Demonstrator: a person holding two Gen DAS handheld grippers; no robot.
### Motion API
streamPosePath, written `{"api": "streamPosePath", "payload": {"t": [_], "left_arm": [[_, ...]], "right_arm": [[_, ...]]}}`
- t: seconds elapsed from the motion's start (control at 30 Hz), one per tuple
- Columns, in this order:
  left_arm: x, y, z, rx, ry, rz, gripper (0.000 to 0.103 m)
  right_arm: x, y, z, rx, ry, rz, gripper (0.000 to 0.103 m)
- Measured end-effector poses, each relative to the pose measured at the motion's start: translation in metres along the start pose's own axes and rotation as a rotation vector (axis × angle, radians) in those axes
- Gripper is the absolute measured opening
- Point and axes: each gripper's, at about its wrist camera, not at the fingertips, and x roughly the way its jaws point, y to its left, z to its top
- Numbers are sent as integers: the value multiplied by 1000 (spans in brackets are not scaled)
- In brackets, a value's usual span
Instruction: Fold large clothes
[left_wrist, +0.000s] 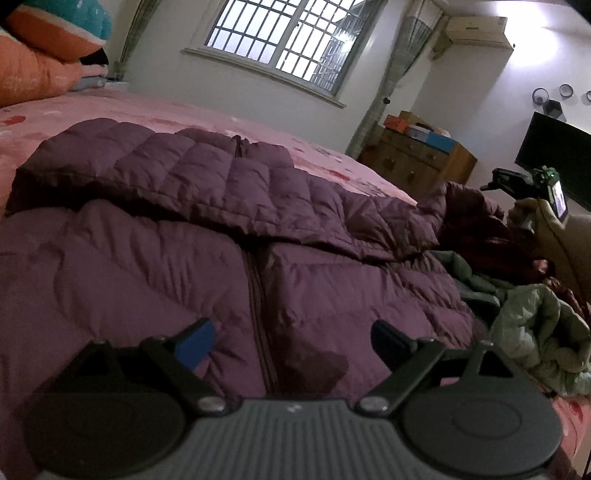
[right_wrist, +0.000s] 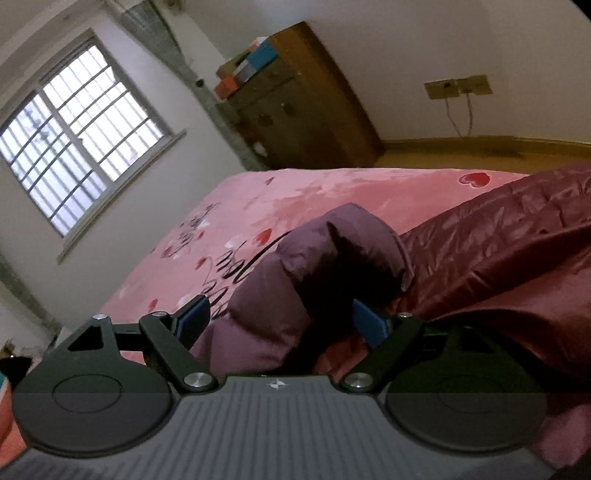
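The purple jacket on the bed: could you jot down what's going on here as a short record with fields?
Place: bedroom, pink bedspread
Main item: purple jacket, quilted, lying on the bed, zipper facing up, one part folded over across the top
Left tool: open, above the jacket's near end, nothing between its fingers
Right tool: open, the jacket's sleeve end between its fingers, pads not pressing on it
Other clothes: maroon jacket beside the purple one; pale green garment bunched at the bed's edge
Background: barred window, wooden cabinet

Purple quilted jacket (left_wrist: 221, 229), pink heart-print bedspread (right_wrist: 332, 195)
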Motion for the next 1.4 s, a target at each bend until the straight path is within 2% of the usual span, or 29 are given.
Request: {"api": "streamPosePath", "payload": {"t": [0.13, 0.23, 0.27, 0.3, 0.33, 0.4, 0.5, 0.63, 0.73, 0.93, 1.03, 1.17, 1.3, 1.4], "left_arm": [[2, -1, -1, 8, 6, 2, 93], [3, -2, -1, 16, 10, 3, 93], [3, -2, -1, 18, 10, 3, 93], [3, -2, -1, 20, 11, 4, 94], [3, -2, -1, 21, 11, 4, 94], [3, -2, -1, 20, 10, 3, 94], [3, -2, -1, 19, 11, 3, 94], [2, -2, 0, 16, 9, -1, 94], [2, -1, 1, 5, 7, -7, 94], [-2, 2, 4, -30, -1, -11, 94], [-7, 9, 9, -71, -16, -13, 94], [-17, 19, 17, -135, -47, -10, 94], [-29, 33, 26, -168, -94, 30, 94], [-36, 50, 31, -235, -124, 61, 94]], "right_arm": [[7, 7, 3, 18, 5, 28, 102], [4, 14, -1, -13, 25, 28, 77], [4, 15, 1, -32, 38, 24, 62], [1, 15, -2, -57, 48, 15, 52], [0, 20, -7, -96, 45, -6, 48], [-3, 25, -11, -161, 18, -28, 32], [-15, 35, -19, -223, -27, -50, 23], [-42, 53, -20, -261, -92, -33, 17], [-71, 81, -19, -346, -144, 5, 16], [-149, 161, -38, -577, -238, 182, 16], [-194, 203, -69, -749, -267, 298, 16], [-239, 244, -123, -916, -256, 454, 16], [-268, 265, -182, -1036, -200, 579, 16], [-280, 270, -232, -1104, -142, 641, 16]]}}
